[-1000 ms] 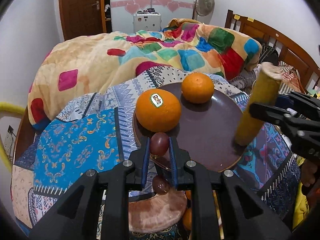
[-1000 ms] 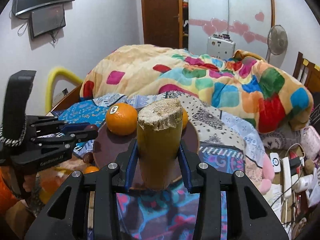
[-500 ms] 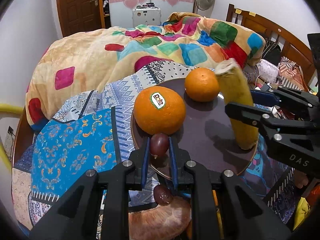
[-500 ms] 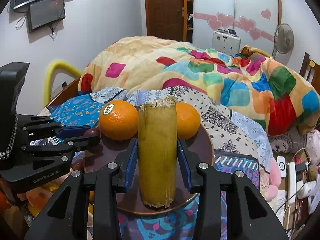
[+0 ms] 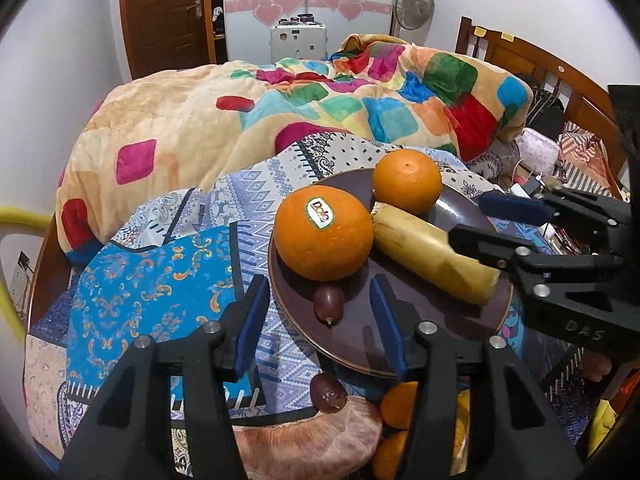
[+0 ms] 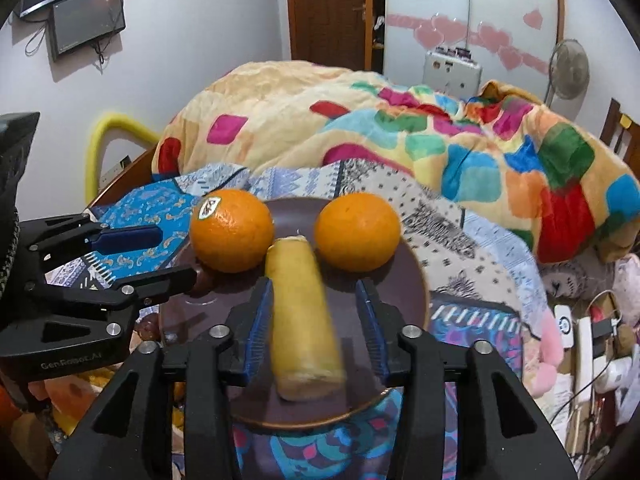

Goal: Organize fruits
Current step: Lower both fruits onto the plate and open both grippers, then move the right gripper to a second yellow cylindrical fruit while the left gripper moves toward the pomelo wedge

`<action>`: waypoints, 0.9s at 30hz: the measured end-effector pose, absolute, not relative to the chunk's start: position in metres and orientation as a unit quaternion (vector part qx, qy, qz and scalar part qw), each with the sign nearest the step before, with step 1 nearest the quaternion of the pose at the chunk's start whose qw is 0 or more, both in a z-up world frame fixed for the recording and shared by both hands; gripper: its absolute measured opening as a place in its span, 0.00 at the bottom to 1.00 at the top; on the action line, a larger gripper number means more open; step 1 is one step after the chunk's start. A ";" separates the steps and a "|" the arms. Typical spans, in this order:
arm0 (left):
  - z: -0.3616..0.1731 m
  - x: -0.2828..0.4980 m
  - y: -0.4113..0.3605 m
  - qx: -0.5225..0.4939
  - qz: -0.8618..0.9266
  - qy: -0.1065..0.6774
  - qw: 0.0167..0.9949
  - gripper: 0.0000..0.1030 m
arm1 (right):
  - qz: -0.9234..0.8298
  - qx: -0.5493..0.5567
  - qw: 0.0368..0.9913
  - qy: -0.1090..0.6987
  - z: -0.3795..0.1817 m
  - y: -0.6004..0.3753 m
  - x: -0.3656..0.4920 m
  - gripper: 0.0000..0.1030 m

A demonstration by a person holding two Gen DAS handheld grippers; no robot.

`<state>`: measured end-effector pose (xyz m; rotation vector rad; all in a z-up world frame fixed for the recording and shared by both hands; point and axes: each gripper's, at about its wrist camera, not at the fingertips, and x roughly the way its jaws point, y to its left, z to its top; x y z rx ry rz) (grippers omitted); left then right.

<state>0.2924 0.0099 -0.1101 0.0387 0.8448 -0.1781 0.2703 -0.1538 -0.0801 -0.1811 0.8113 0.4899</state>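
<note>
A dark round plate [image 5: 404, 332] [image 6: 404, 300] lies on the patterned bedspread. On it are an orange with a sticker [image 5: 322, 234] [image 6: 231, 230], a plain orange [image 5: 407, 181] [image 6: 357, 232], a yellow cut stalk [image 5: 432, 254] [image 6: 304, 320] lying flat, and a small dark red fruit [image 5: 329, 303]. My left gripper [image 5: 318, 320] is open with the red fruit lying between its fingers. My right gripper [image 6: 316, 324] is open around the stalk, whose image is blurred.
Another dark red fruit [image 5: 328, 393] rests on a pinkish slab [image 5: 308, 436] below the plate, beside more oranges [image 5: 394, 400]. A colourful quilt [image 5: 280, 104] is heaped behind. A wooden bed frame [image 5: 540, 68] and clutter [image 6: 584, 332] stand at the right.
The left gripper opened and let the red fruit onto the plate. The right gripper tilted the stalk down flat on the plate and opened off it.
</note>
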 end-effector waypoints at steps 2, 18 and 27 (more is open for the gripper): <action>-0.106 0.288 0.010 0.019 -0.081 0.402 0.912 0.54 | 0.234 -0.083 0.889 0.384 -0.075 -0.158 0.267 0.46; -0.062 0.209 0.027 0.021 -0.031 0.335 0.942 0.65 | 0.231 -0.098 0.912 0.325 -0.039 -0.165 0.202 0.59; -0.066 0.164 0.042 0.012 -0.008 0.336 0.942 0.66 | 0.241 -0.093 0.914 0.312 -0.037 -0.166 0.159 0.62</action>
